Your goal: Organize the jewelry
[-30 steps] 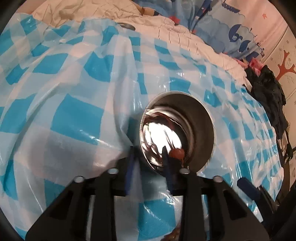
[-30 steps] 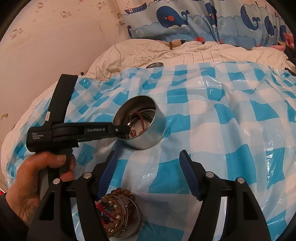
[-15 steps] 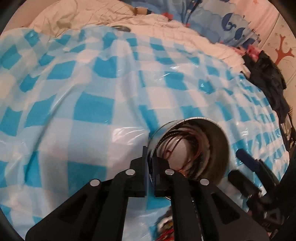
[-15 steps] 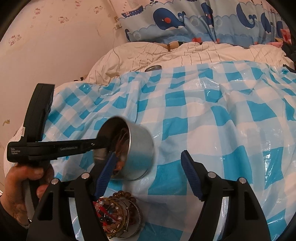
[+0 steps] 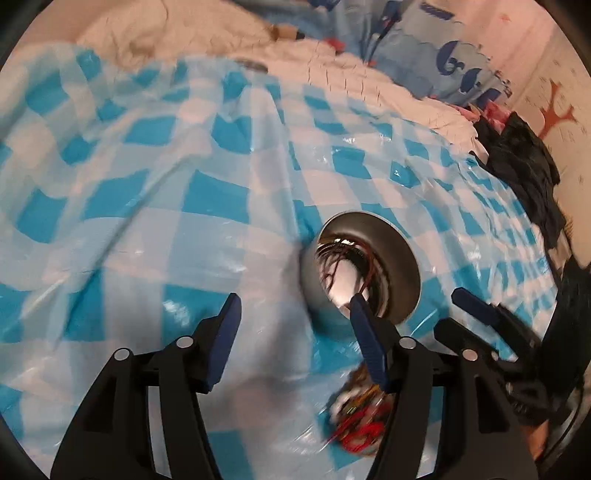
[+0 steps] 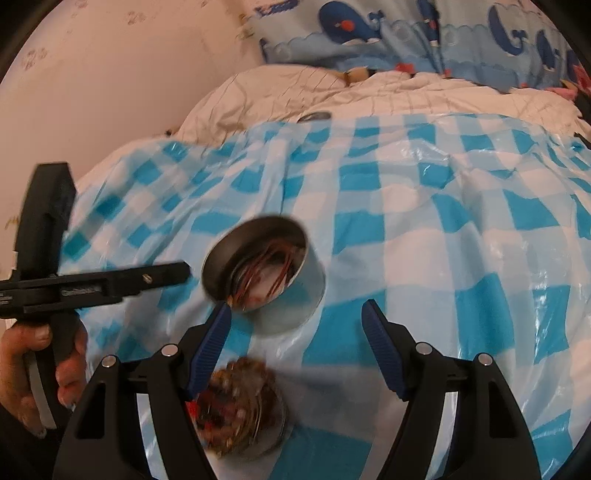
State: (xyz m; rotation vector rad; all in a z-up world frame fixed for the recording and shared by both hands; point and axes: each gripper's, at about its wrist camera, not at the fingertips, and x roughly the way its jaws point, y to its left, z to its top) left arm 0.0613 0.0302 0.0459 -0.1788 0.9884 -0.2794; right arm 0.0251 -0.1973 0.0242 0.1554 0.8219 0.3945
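The right wrist view alone shows the person's left hand point(image 6: 40, 373) wrapped round the black handle of the left gripper point(image 6: 177, 273), whose tip ends just short of the rim of the round silver metal tin point(image 6: 291, 291) without touching it; it also shows the pale wall, the whale-print blue pillow point(image 6: 424, 33) and the white quilted duvet point(image 6: 332, 96) behind the blue-and-white checked plastic sheet point(image 6: 424, 221). The left wrist view instead looks into the tin point(image 5: 391, 251) from the side, showing thin red-brown cords or bangles coiled inside, a heap of dark clothes point(image 5: 524, 166) at the far right, and part of the right gripper point(image 5: 476, 306) near the tin. Half a second ago the left gripper's fingers were pinched together on the tin's rim and the tin was tipped up; now the left gripper point(image 5: 295, 325) has spread wide and grips nothing, its right blue finger pad point(image 5: 365, 339) overlapping the tin's mouth in the picture, and the tin sits on the sheet, leaning with its opening toward the left gripper. The right gripper point(image 6: 295, 350) is spread wide and empty, as before, hovering above the sheet just behind the tin. Below its left finger lies a second shallow round tin point(image 6: 273, 432) heaped with beaded bracelets point(image 6: 236, 398), motion-blurred, so the pieces are probably beads and bangles but cannot be sorted out; the left wrist view catches the same heap point(image 5: 354, 413) as a red and white smear.
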